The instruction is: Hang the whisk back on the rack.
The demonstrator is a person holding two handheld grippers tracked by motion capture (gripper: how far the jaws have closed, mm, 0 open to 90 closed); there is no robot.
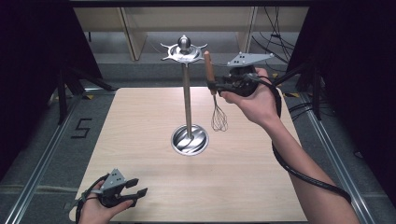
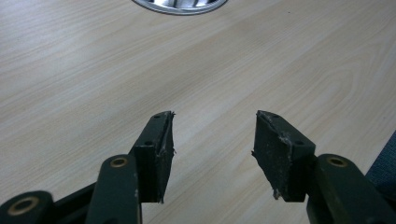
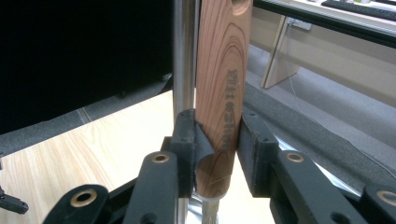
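My right gripper (image 1: 215, 87) clenched on the whisk's (image 1: 215, 98) wooden handle, wires hanging down, beside the steel stand (image 1: 187, 105) mid-table, my left gripper (image 1: 138, 187) released, hovering low over the pale wooden table (image 1: 140, 121), dark curtains around.

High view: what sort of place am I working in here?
Probably a lab recording bay, not a kitchen: a pale wooden table between black curtains, loose black cables behind, a "5" taped on the grey floor.

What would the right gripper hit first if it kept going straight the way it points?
Probably the stand's metal pole, right behind the whisk that the right gripper holds; depth is unclear.
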